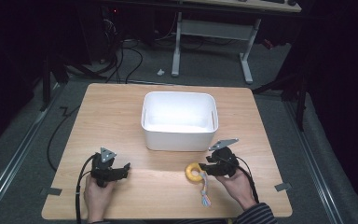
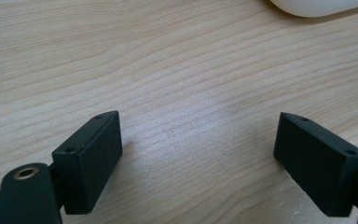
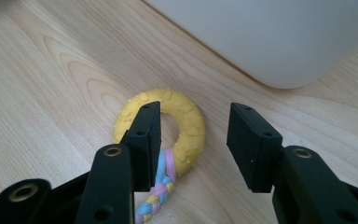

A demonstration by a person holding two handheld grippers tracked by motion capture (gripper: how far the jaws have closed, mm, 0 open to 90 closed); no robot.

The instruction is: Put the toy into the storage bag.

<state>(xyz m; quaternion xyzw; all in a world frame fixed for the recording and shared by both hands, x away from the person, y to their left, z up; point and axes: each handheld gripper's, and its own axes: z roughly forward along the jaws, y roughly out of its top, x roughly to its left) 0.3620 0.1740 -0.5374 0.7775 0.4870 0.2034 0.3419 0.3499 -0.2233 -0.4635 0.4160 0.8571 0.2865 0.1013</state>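
Fingers on my L gripper sit wide apart over bare table, nothing btwn, near-left. White bin centre, farther back. Yellow ring toy w/ braided tail lies flat near-right, just in front of bin. My R gripper at the ring: jaws apart, straddling its right side, not clamped.

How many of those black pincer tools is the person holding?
2. The left gripper sits at the table's near left, jaws wide apart over bare wood. The right gripper is at the near right, jaws around one side of the yellow ring toy.
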